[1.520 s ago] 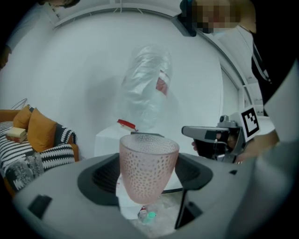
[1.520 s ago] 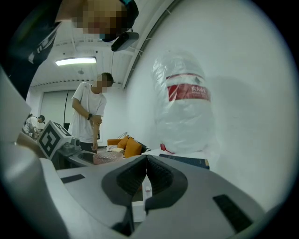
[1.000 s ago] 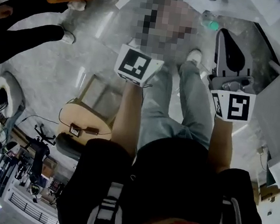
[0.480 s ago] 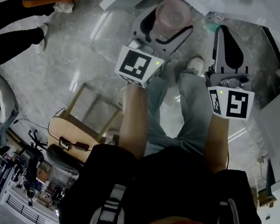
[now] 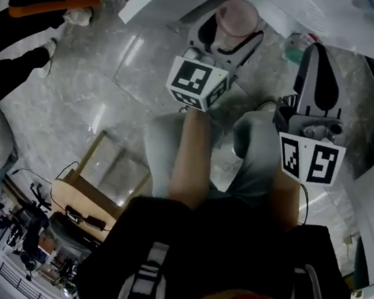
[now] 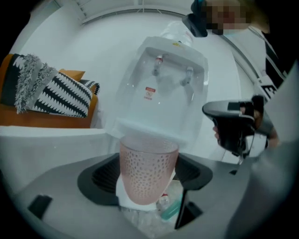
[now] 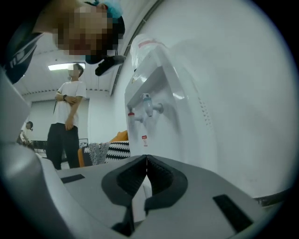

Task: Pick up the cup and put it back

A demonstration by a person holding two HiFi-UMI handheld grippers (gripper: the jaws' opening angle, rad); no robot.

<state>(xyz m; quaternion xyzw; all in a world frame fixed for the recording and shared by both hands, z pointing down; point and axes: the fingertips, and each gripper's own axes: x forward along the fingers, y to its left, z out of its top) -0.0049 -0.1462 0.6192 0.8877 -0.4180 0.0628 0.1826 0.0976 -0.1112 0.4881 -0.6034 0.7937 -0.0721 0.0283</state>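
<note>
Squarely between the dark, ribbed pads of the left claw (image 6: 149,184) stands the cup (image 6: 148,173), a frosted pink tumbler with a dimpled, dotted wall that tapers toward its base; the claw is clamped on its lower half and holds it upright in the air, on no surface. Just beyond the cup rises a white, glossy plastic water dispenser (image 6: 163,88) with two small taps set in a recessed bay and a clear bottle on top. To the left, a shaggy black-and-white zigzag throw (image 6: 60,93) lies draped over an orange seat (image 6: 42,119). From the head view, the cup (image 5: 236,17) shows as a round pink rim ahead of the left claw's marker cube (image 5: 196,83), above a polished grey stone floor (image 5: 92,90). The right claw (image 7: 146,163) is closed, its curved black pads meeting in a thin seam with nothing between them, and it is raised beside the dispenser's smooth flank (image 7: 196,102). A person in a white shirt and dark trousers (image 7: 67,121) stands in the background.
</note>
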